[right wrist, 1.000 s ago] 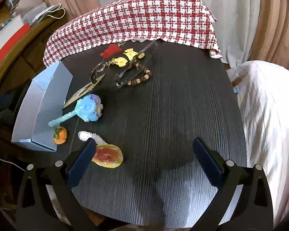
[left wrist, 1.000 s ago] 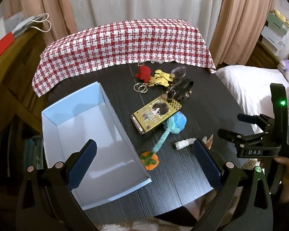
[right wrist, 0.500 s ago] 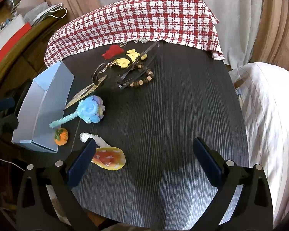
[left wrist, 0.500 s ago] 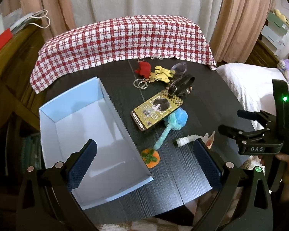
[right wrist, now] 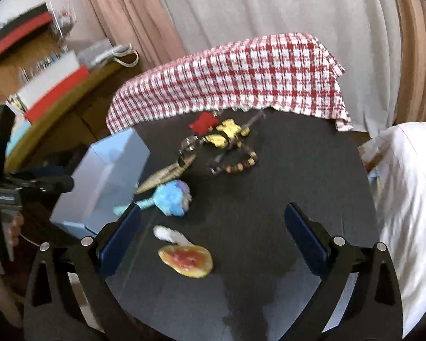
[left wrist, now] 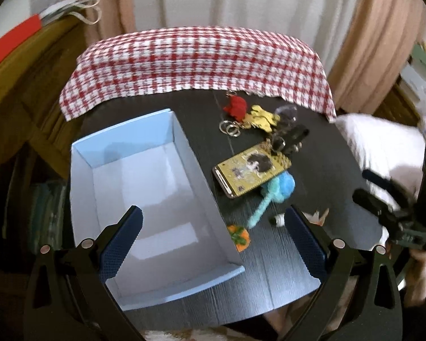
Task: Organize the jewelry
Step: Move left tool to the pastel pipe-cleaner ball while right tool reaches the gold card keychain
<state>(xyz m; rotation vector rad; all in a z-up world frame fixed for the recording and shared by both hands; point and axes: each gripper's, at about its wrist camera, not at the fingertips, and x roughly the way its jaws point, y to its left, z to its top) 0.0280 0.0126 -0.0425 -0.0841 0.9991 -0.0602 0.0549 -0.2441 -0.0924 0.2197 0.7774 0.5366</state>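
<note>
Tabletop trinkets point(right wrist: 227, 153) beyond right gripper point(right wrist: 213, 227)

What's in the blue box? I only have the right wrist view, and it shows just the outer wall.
Observer: Nothing. The left wrist view looks down into the box, and its floor is bare.
Operator: Anything beside the box that I can't see?
Observer: Yes, a small orange charm lies right beside its long wall, on the side facing the other trinkets.
Operator: The gold tag is edge-on to me. What's on it?
Observer: The gold tag lies flat, face up, and has a dark-haired figure printed on it.
</note>
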